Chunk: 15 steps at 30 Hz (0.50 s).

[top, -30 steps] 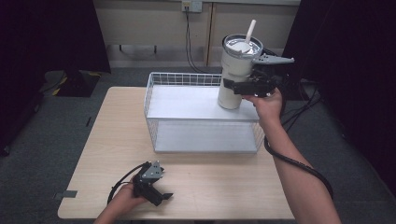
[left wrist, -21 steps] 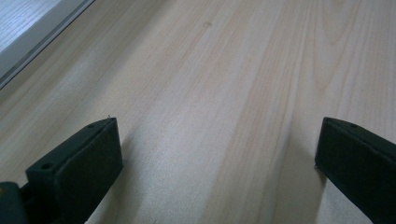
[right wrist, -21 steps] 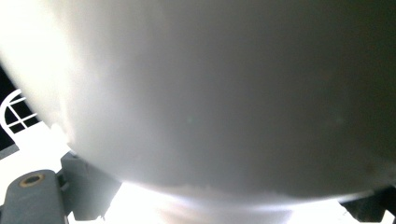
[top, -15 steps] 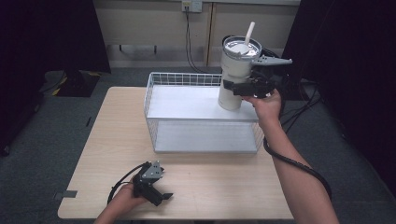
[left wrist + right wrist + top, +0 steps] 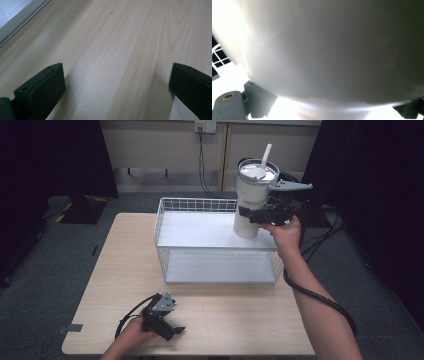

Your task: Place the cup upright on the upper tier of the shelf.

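Note:
A tall white tumbler (image 5: pixel 249 200) with a lid and a straw hangs upright over the far right corner of a white wire basket (image 5: pixel 200 206). My right gripper (image 5: pixel 256 215) is shut on its lower body from the right side. In the right gripper view the tumbler's wall (image 5: pixel 324 45) is pressed close between the jaws of the right gripper (image 5: pixel 329 106). My left gripper (image 5: pixel 170 329) lies on the wooden table (image 5: pixel 115 265) near the front left edge, held by a hand. In the left gripper view the left gripper (image 5: pixel 116 67) is open with only bare wood between its jaws.
The basket stands at the back middle of the table, and its bottom holds nothing that I can see. Its base edge (image 5: pixel 15 17) shows in the left gripper view's top left. A black cable (image 5: pixel 315 295) trails along the right forearm. Dark floor surrounds the table.

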Tool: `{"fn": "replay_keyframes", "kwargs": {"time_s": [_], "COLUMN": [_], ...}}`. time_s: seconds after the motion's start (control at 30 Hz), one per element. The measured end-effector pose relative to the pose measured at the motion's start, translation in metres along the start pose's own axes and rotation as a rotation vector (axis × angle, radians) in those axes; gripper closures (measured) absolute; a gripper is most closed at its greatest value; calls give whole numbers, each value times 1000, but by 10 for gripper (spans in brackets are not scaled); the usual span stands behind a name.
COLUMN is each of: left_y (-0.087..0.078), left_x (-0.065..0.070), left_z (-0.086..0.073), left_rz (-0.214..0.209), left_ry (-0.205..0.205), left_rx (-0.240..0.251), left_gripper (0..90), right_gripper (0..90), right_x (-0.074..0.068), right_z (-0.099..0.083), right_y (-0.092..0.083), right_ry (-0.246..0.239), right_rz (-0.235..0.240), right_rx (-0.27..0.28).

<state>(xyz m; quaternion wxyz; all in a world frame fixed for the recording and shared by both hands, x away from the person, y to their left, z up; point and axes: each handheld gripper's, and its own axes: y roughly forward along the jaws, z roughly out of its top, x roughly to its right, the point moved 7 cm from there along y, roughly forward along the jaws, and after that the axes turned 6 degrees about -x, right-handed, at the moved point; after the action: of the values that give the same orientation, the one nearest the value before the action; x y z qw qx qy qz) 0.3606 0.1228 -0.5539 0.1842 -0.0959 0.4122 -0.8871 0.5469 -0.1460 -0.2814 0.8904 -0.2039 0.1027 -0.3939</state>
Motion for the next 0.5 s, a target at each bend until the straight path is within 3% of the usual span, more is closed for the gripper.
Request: {"fn": "replay_keyframes", "kwargs": {"time_s": [0.5], "left_y": [0], "left_x": [0], "left_z": [0], "left_rz": [0], "left_ry": [0], "left_rx": [0], "left_gripper": [0], "right_gripper": [88], "right_x": [2], "right_z": [-3], "right_y": [2], "right_ry": [5], "right_rz": [27], "right_rx": [27]}}
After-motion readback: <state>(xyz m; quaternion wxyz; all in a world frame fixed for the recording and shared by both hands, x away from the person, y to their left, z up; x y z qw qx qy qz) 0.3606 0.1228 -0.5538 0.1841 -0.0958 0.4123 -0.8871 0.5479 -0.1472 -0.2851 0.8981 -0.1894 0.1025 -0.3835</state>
